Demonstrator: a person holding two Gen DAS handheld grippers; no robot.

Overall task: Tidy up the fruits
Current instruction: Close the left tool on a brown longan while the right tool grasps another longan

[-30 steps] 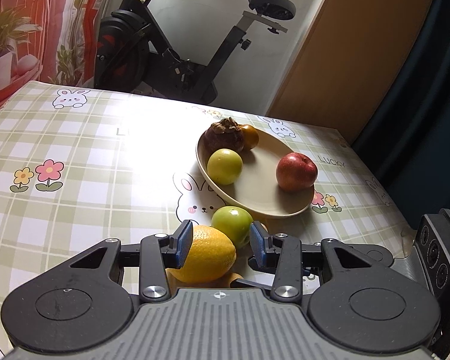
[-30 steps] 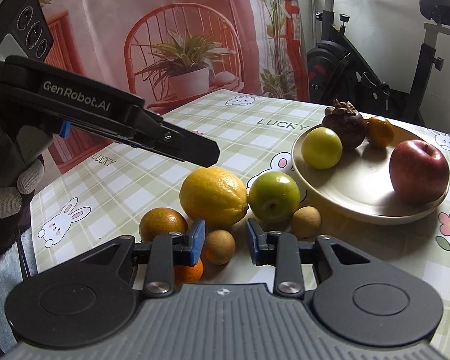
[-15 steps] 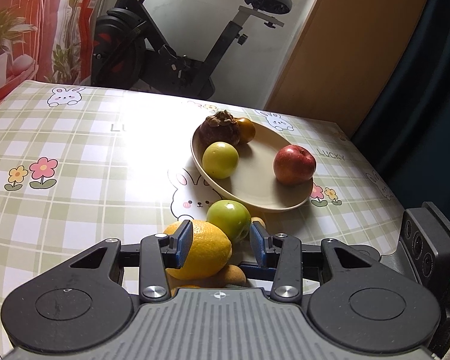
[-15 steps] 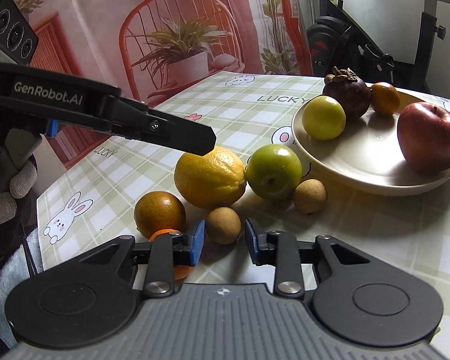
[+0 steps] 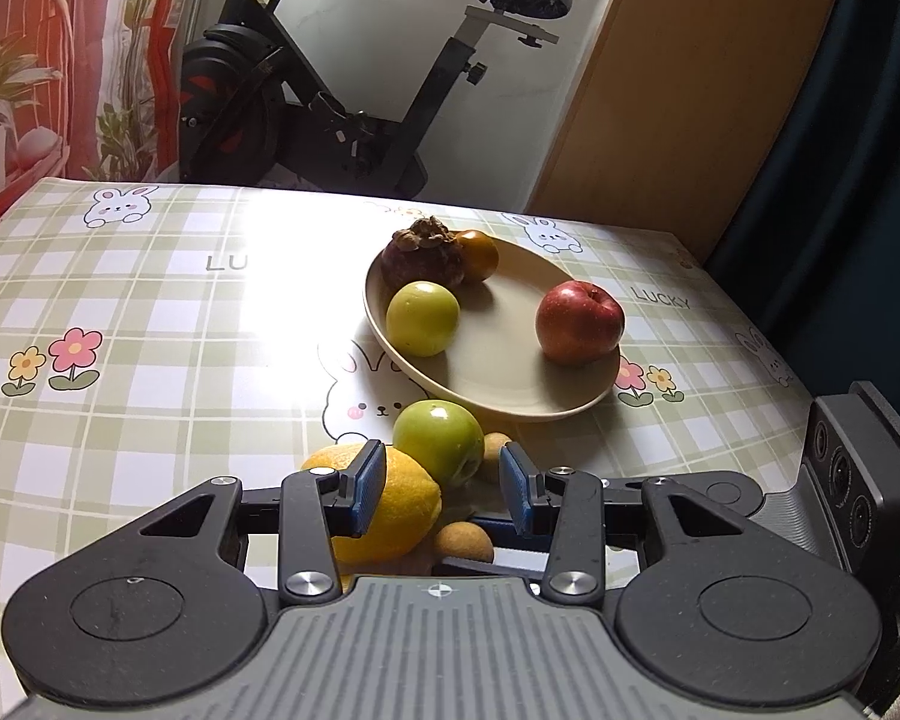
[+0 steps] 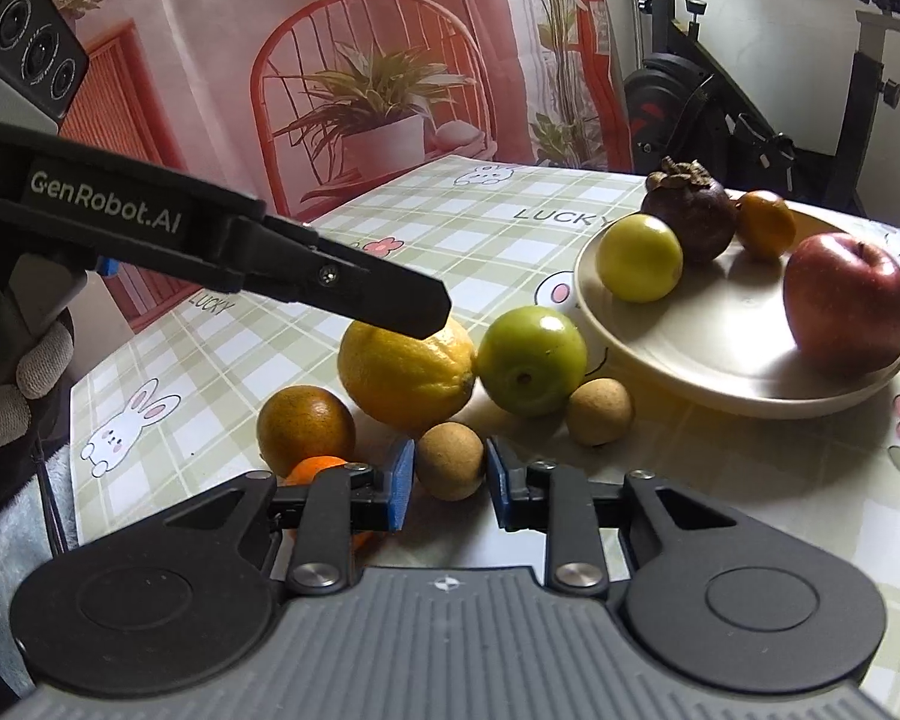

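Right claw (image 6: pixel 450 483) is sitting low over the checked surface (image 6: pixel 450 240), jaws partly open and straddling a small brown longan (image 6: pixel 450 461); the pads are flanking the fruit with a sliver of gap on each side, so nothing is being held yet. Judging the step in hand as the pick of this longan for the plate (image 6: pixel 690 354). To do it well: be centring the fruit between the blue pads, closing gently since the shell looks thin and the ball is likely to roll, and be keeping the left pad off the small orange fruit (image 6: pixel 315 467) lying just beside it. A dark orange (image 6: pixel 305 429), the lemon (image 6: pixel 405 375), the green apple (image 6: pixel 531 360) and a second longan (image 6: pixel 599 411) are crowding close behind, lemon and apple touching, so a straight lift looks safer than a drag. Plate is already carrying a yellow-green fruit (image 6: pixel 639 258), a mangosteen (image 6: pixel 690 213), a small tangerine (image 6: pixel 767 225) and a red apple (image 6: pixel 849 303), with bare room in the middle. Left claw (image 5: pixel 444 483) is hanging above the lemon, tilted down toward the pile, jaws wide apart and empty; in the right view its finger tip is hovering just over the lemon's top. A gloved hand (image 6: pixel 6 372) is gripping the left tool at the frame edge.
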